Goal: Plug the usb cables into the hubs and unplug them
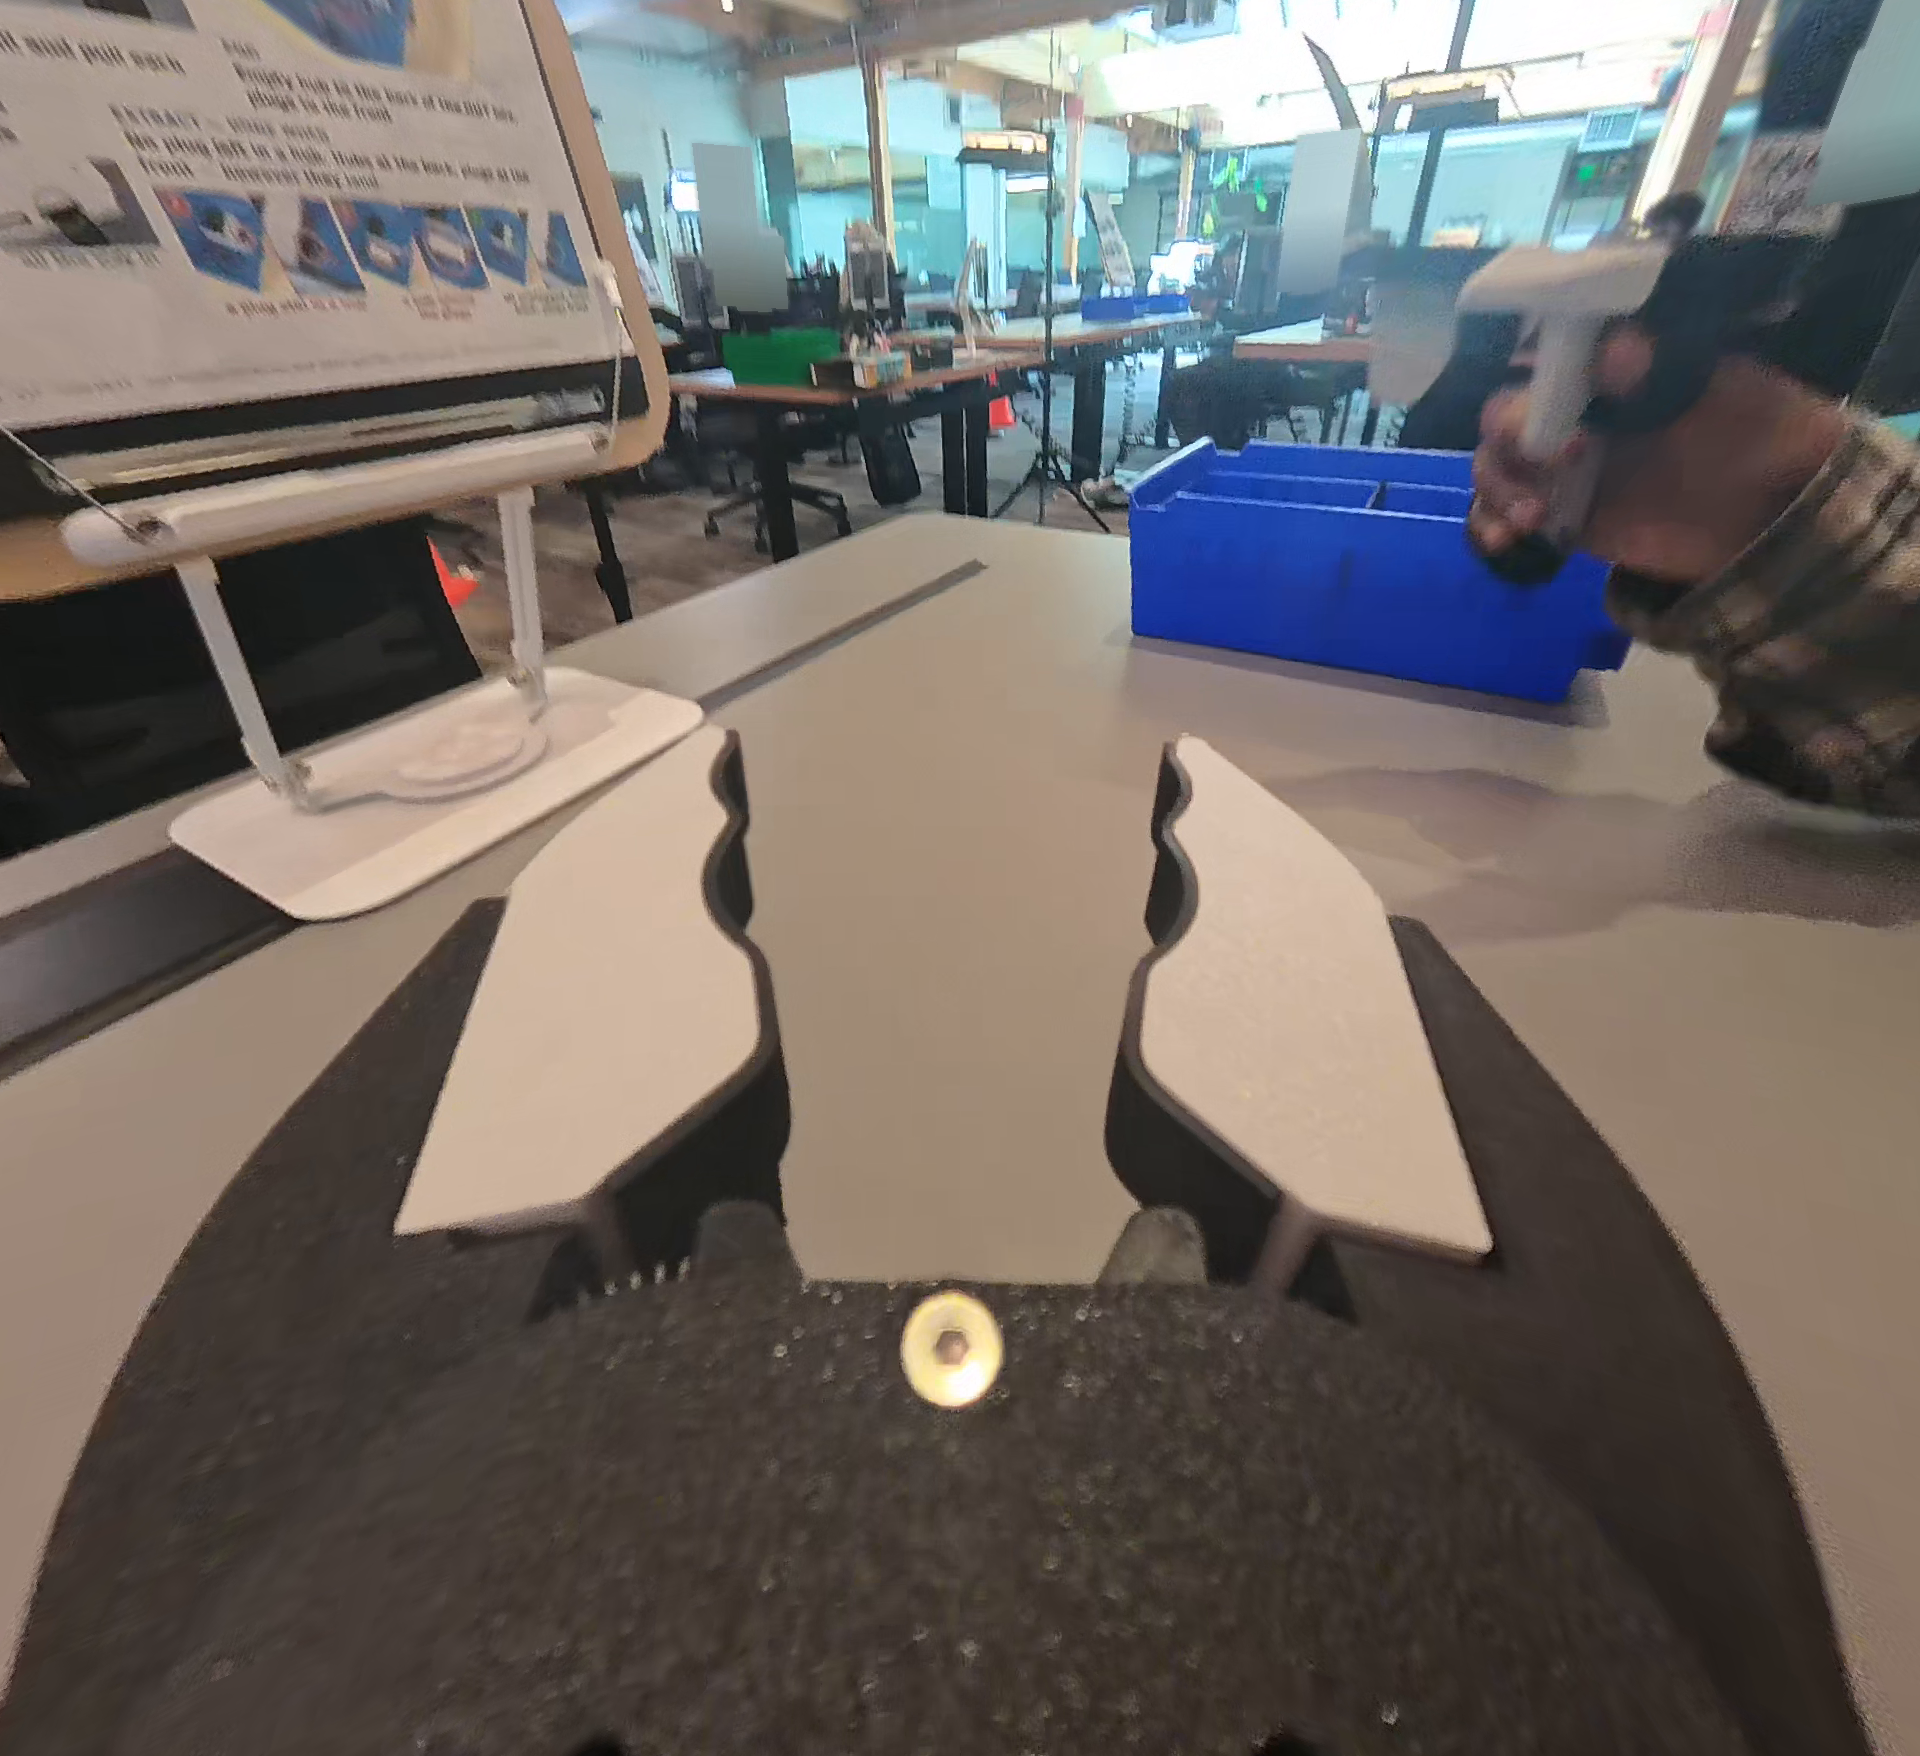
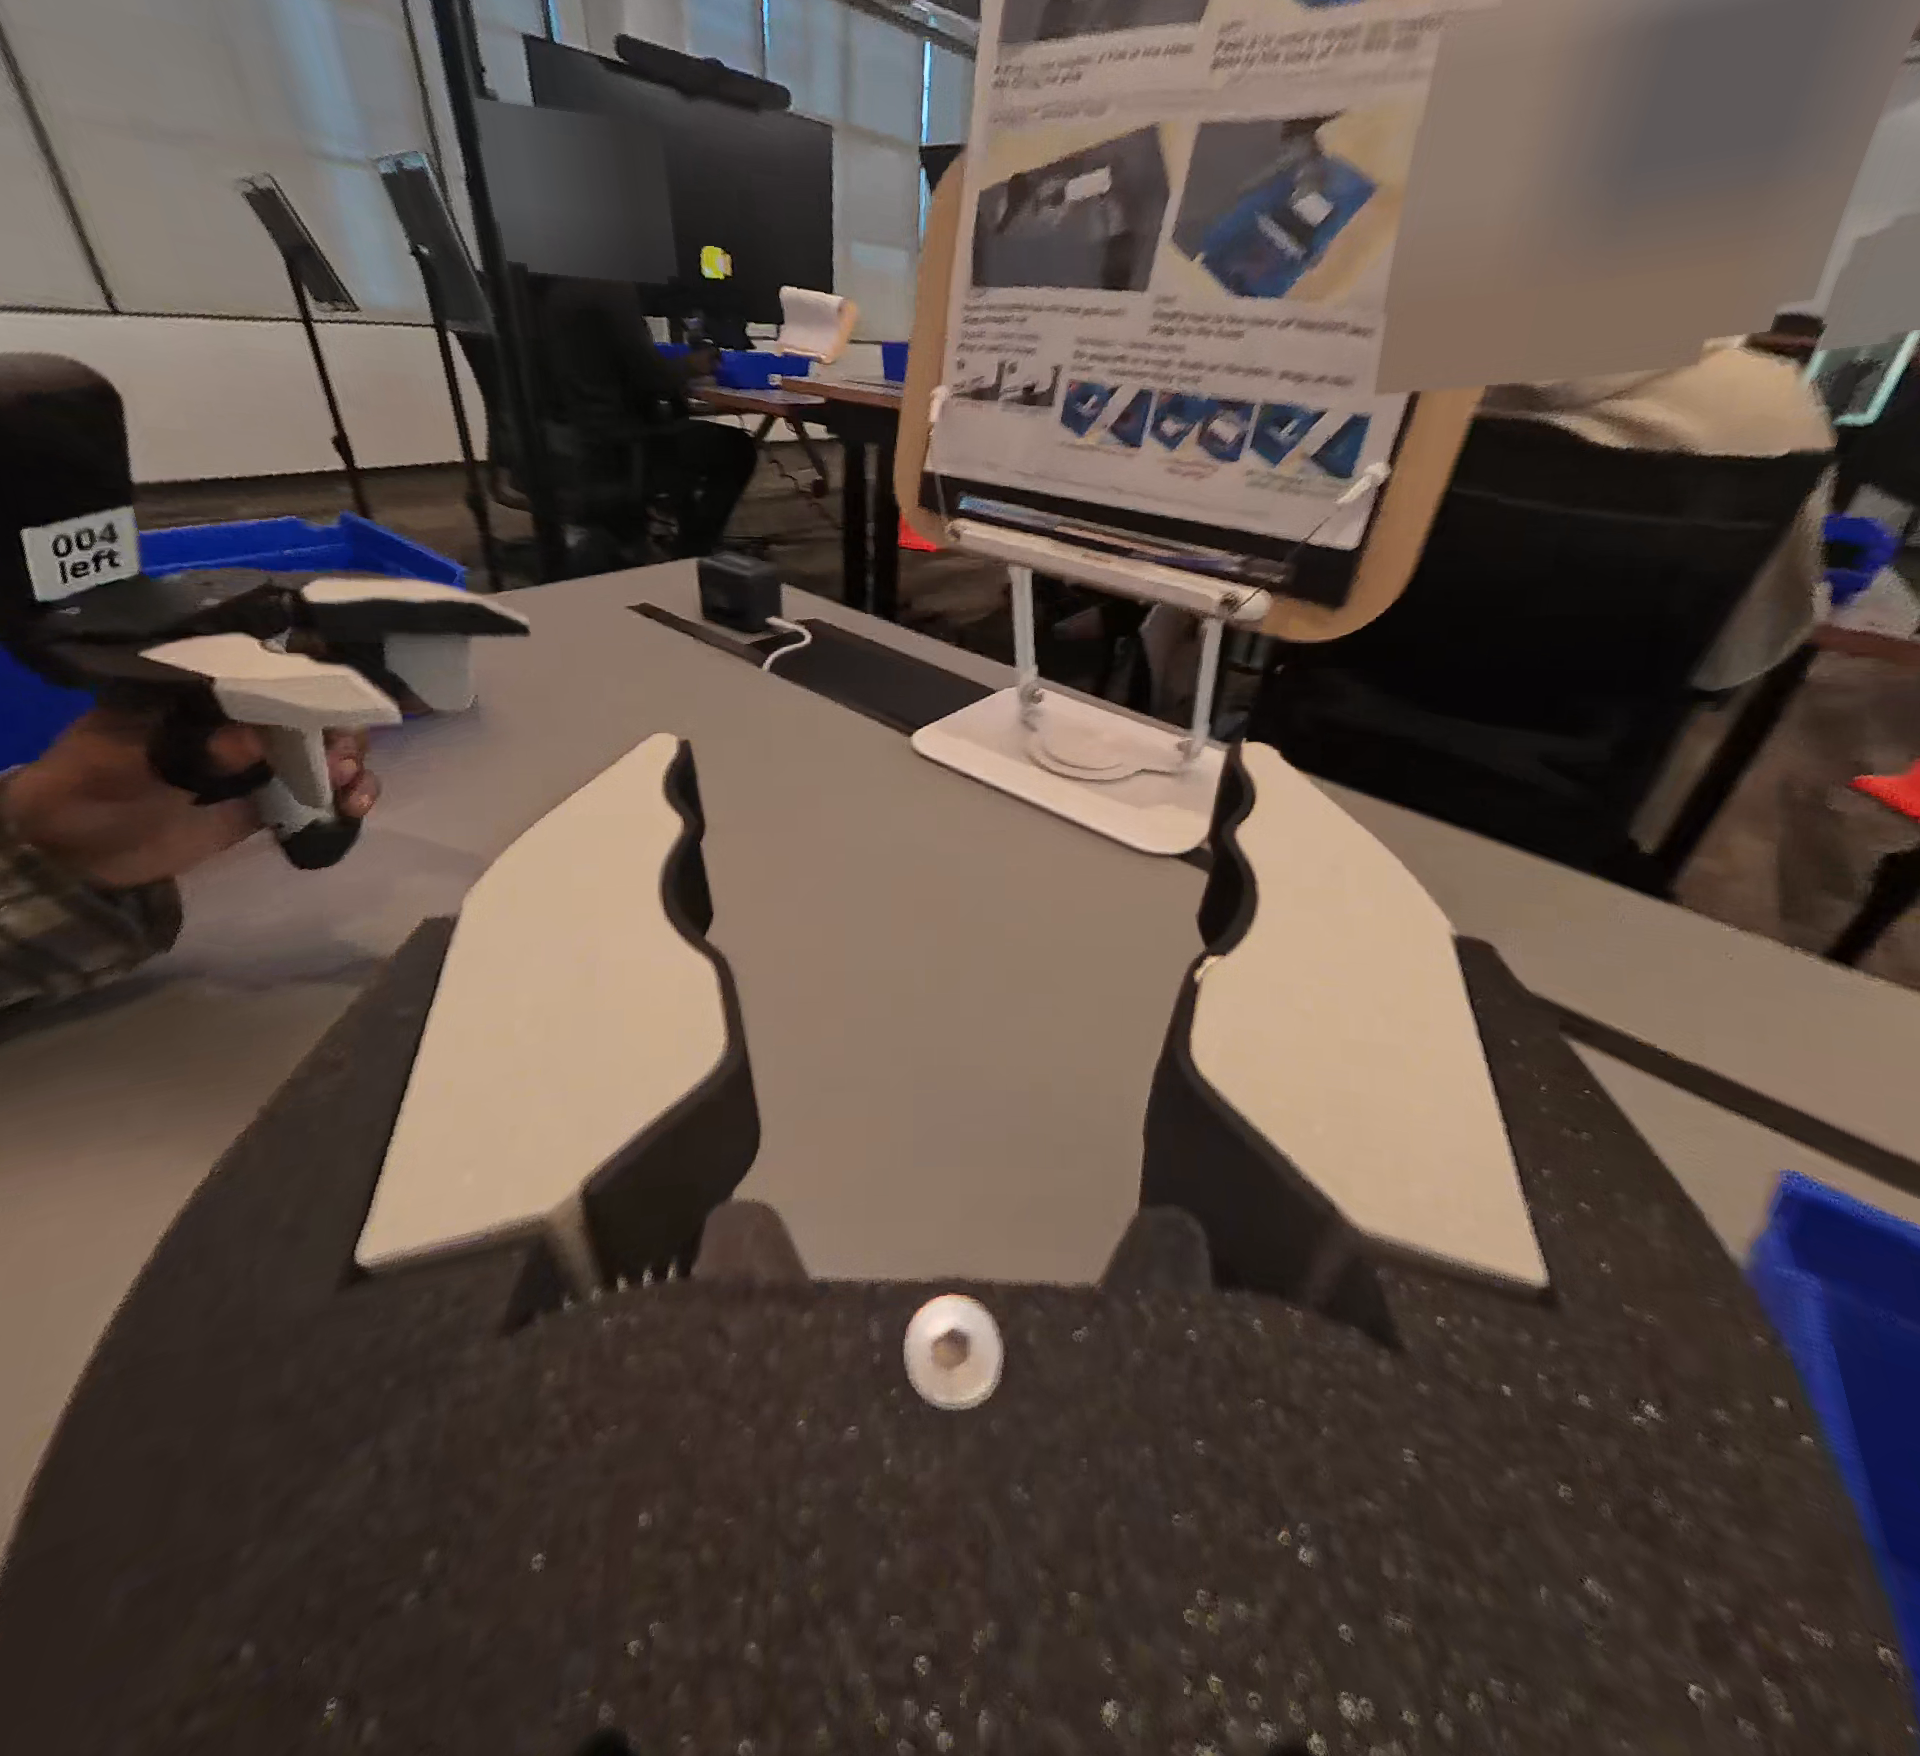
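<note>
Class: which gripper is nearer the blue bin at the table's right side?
Right. The right gripper is close beside the blue bin, which lies at its right. The left gripper is farther off, with the bin ahead to its right.

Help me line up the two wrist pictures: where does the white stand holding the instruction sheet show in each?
Left wrist view: the white stand sits at left, just beyond the left gripper's left finger, on the grey table.
Right wrist view: it stands upper right of centre, behind the right gripper's right finger.
Shared landmark: the instruction sheet on the stand.
</note>
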`<state>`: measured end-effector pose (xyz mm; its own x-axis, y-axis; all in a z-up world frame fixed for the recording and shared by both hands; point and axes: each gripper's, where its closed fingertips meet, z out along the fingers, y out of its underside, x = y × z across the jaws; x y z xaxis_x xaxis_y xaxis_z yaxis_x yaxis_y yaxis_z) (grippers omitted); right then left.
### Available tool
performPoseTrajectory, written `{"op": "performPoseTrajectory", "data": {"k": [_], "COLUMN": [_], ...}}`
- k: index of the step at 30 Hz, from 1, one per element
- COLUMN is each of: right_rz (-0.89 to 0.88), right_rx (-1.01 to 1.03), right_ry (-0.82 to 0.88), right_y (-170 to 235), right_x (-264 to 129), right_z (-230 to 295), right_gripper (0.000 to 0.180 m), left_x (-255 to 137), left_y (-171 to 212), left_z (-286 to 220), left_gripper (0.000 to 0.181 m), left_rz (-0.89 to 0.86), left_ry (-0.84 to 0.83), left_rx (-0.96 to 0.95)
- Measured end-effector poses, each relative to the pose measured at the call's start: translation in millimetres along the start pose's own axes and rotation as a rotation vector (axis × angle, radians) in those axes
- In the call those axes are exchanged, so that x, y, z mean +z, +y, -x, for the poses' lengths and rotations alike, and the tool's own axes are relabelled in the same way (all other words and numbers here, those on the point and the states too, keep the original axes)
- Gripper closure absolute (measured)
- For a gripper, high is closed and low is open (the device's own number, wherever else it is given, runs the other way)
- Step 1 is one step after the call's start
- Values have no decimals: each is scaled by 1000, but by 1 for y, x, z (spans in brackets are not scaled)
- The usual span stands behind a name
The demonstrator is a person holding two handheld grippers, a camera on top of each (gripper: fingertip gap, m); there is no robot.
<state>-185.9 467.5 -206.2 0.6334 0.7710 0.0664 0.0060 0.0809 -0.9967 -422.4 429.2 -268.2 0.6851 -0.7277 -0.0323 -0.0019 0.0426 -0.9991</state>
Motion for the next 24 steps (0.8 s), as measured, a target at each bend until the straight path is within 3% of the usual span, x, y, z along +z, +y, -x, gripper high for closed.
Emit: {"op": "performPoseTrajectory", "data": {"k": [9, 13, 24], "right_rz": [93, 114, 230], "right_rx": [-117, -159, -146], "right_ry": [-24, -57, -84], "right_y": [89, 107, 129], "right_x": [57, 61, 54], "right_z": [2, 11, 30], "right_gripper": [91, 97, 109], "left_x": [-4, -3, -7], "left_y": [3, 10, 26], "left_z": [10, 15, 26], "left_gripper": [107, 93, 100], "left_rz": [-41, -3, 59], "left_ry": [-38, -54, -87], "left_rx": [64, 49, 45]}}
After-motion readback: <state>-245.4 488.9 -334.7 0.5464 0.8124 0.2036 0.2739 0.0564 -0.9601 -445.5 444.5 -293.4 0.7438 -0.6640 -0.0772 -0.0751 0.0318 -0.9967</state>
